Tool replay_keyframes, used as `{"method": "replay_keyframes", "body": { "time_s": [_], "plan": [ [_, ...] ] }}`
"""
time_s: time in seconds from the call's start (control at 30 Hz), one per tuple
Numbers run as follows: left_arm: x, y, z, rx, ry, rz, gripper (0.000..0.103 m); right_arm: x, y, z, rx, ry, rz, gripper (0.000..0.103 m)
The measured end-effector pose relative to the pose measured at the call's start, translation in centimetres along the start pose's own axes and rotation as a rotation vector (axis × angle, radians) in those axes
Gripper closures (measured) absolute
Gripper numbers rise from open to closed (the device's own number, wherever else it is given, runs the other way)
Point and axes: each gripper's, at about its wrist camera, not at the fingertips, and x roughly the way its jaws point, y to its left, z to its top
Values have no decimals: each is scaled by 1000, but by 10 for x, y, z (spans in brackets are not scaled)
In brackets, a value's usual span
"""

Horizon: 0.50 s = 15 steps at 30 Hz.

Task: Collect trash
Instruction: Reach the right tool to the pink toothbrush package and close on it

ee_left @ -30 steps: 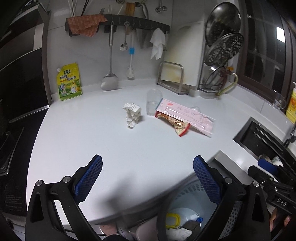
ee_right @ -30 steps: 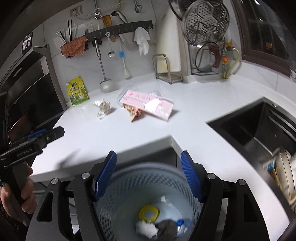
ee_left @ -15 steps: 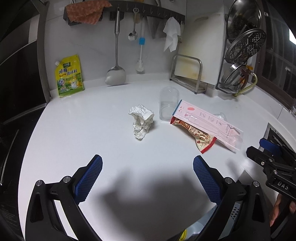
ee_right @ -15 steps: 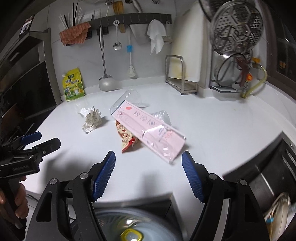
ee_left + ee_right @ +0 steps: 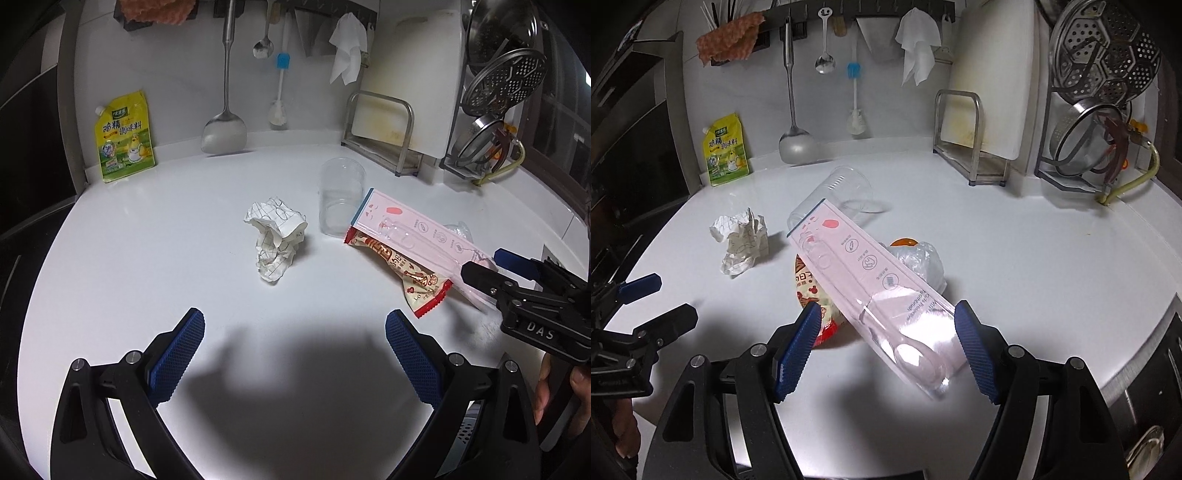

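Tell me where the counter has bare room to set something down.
Bare counter spreads between the yellow seasoning pouch and the crumpled paper, and in front of that paper. Another open stretch runs from the pink package to the cutting-board rack. The middle is crowded: clear cup, snack wrapper and package overlap.

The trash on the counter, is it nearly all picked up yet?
Not yet. The crumpled paper, clear cup, pink package and snack wrapper all lie on the counter. Both the left gripper and right gripper are open and empty, the right straddling the package's end.
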Motion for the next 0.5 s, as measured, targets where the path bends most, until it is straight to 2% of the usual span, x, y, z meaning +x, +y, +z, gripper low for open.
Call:
{"method": "replay_keyframes", "body": {
  "time_s": [0.37, 0.5],
  "plan": [
    [6, 6, 0, -18, 14, -5, 6, 26, 15, 9, -96, 54, -14, 32],
    [6, 10, 1, -28, 15, -7, 6, 29, 24, 9, -161, 57, -47, 32]
  ]
}}
